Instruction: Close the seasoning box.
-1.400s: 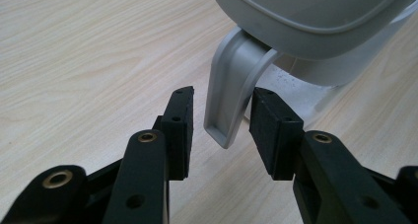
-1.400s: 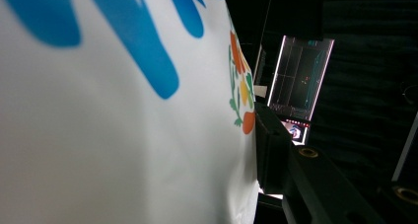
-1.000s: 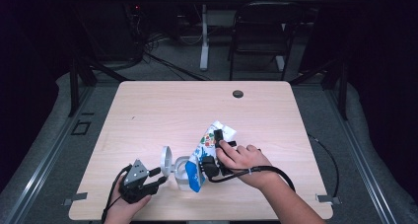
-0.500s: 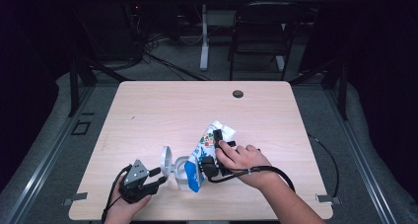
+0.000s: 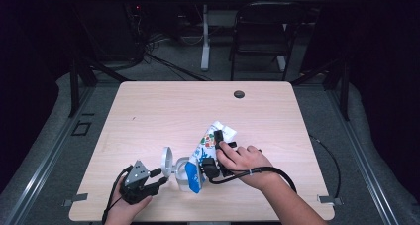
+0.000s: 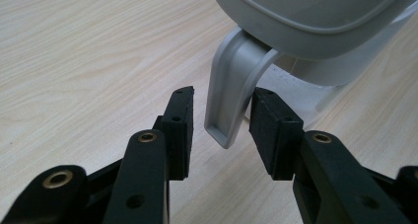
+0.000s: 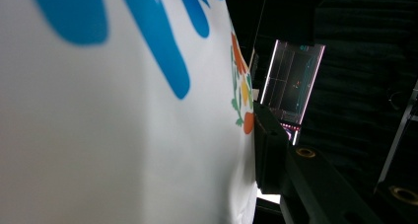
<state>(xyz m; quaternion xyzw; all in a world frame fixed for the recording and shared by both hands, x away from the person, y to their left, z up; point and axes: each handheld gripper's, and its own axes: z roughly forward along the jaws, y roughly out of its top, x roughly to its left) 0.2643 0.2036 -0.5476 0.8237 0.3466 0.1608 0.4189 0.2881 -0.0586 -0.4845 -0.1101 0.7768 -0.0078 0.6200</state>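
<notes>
A small grey container (image 5: 180,179) stands near the table's front edge, its round lid (image 5: 167,160) hinged up. In the left gripper view the lid's grey tab (image 6: 229,100) hangs between the jaws of my left gripper (image 6: 222,115), which is open with a gap on each side. In the high view my left gripper (image 5: 158,178) sits just left of the container. A white bag (image 5: 212,138) with blue and coloured print is tilted, its blue end over the container. My right gripper (image 5: 213,154) is shut on the bag (image 7: 123,125), with one black finger (image 7: 270,155) pressed against it.
The wooden table (image 5: 148,111) has a black grommet hole (image 5: 239,94) at the back. Behind the table stand a dark chair (image 5: 257,31) and a white post (image 5: 205,36), with cables on the floor. A cable (image 5: 327,155) trails off the right edge.
</notes>
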